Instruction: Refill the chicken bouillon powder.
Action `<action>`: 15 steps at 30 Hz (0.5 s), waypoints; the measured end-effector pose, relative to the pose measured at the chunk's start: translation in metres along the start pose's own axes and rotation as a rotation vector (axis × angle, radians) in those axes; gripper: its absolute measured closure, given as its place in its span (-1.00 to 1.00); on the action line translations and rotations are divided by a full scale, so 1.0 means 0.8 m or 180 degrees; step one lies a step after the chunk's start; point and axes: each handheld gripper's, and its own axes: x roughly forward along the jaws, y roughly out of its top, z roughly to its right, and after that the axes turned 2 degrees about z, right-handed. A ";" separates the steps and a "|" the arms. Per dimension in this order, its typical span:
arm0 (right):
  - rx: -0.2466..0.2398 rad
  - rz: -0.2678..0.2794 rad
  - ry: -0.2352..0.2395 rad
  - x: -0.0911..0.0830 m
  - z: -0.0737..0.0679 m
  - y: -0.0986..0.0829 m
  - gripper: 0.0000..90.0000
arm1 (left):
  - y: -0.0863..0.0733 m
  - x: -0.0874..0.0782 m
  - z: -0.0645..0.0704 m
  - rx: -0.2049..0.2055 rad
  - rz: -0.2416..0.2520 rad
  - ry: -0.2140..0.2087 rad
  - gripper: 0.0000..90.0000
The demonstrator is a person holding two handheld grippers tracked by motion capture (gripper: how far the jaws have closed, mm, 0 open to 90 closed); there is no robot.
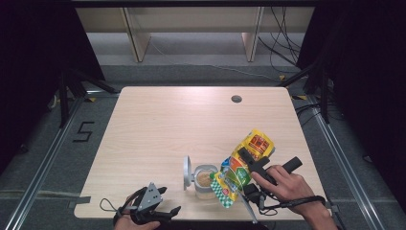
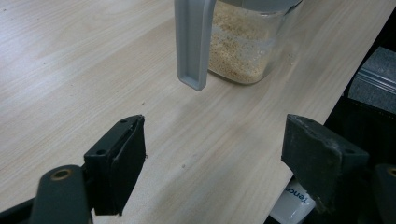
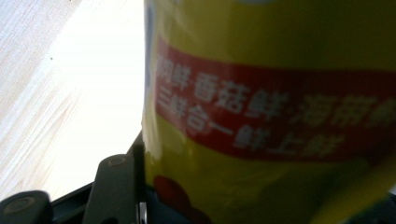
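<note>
jar (image 1: 206, 181) on table (image 1: 158, 124), pouch (image 1: 242, 167) tilted at its right

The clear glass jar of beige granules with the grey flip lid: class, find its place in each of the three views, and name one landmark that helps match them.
High view: the clear glass jar of beige granules stands near the table's front edge, right of centre, lid open, beside the yellow printed pouch.
Left gripper view: top centre, beyond the open left tool.
Right gripper view: not in it.
Shared landmark: the light wooden tabletop.
</note>
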 end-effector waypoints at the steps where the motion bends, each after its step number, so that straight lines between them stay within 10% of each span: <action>1: 0.0002 0.0003 0.0002 0.000 0.000 0.000 0.02 | 0.000 0.001 0.001 -0.0005 0.0017 0.0010 -0.53; 15: -0.0072 0.0029 -0.0010 0.000 0.003 -0.001 0.02 | -0.001 0.001 0.001 -0.0014 0.0039 -0.0014 -0.53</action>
